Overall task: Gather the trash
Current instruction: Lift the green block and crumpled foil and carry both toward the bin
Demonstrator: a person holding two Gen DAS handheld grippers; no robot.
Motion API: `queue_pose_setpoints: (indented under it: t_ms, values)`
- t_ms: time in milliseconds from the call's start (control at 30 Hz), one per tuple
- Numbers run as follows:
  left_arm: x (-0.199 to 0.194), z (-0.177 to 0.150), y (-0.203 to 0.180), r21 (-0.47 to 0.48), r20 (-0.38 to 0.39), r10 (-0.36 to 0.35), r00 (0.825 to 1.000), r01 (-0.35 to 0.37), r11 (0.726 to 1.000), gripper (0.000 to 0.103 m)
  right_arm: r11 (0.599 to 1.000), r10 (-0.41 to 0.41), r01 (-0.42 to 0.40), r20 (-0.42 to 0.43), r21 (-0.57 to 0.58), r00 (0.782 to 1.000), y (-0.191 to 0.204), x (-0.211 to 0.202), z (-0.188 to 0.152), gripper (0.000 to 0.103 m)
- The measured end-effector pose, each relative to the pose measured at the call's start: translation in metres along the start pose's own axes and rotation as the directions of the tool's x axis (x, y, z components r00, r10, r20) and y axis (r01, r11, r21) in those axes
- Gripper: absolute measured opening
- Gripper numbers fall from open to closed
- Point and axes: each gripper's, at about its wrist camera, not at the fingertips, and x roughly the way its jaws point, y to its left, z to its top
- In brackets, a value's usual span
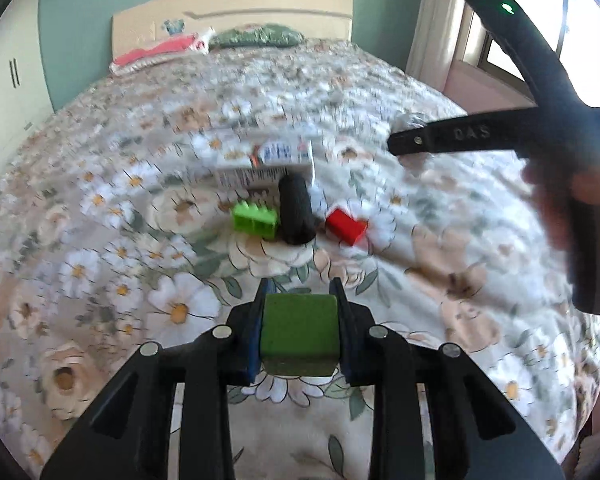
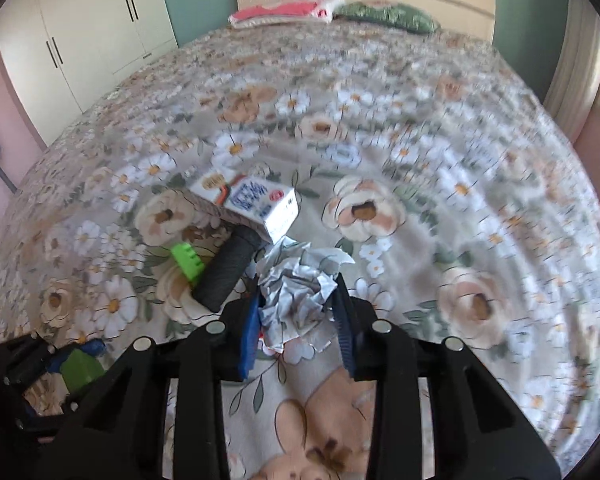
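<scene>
My left gripper is shut on a dark green cube held above the floral bedspread. My right gripper is shut on a crumpled ball of silvery paper. On the bed ahead lie a white milk carton, a black cylinder, a bright green toothed brick and a red block. The right gripper's black body shows at the right of the left wrist view. The left gripper with the green cube shows low left in the right wrist view.
The bed has a wooden headboard, a red-and-white pillow and a green pillow at the far end. White wardrobes stand left. A curtained window is right.
</scene>
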Motion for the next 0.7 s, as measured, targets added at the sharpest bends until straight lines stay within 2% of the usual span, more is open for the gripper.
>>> queue_pose_setpoints:
  t_ms: [167, 367, 467, 700]
  values:
    - [-0.053, 0.014, -0.007, 0.008, 0.038, 0.043, 0.998, -0.044, 0.999, 0.032, 0.999, -0.016, 0.018, 0.054, -0.041, 0.998, 0.014, -0.068, 0.004, 0.034]
    - [-0.147, 0.04, -0.024, 0.029, 0.139, 0.11, 0.984, -0.115, 0.993, 0.032, 0.992, -0.039, 0.057, 0.158, -0.111, 0.987, 0.04, -0.185, 0.004, 0.034]
    - [-0.196, 0.048, -0.037, 0.033, 0.182, 0.142, 0.973, -0.15, 0.988, 0.032, 0.987, -0.045, 0.076, 0.212, -0.143, 0.976, 0.055, -0.245, -0.004, 0.034]
    - [-0.318, 0.046, -0.078, 0.059, 0.331, 0.161, 0.93, -0.191, 0.98, 0.032, 0.973, -0.033, 0.105, 0.324, -0.206, 0.945, 0.09, -0.37, -0.038, 0.034]
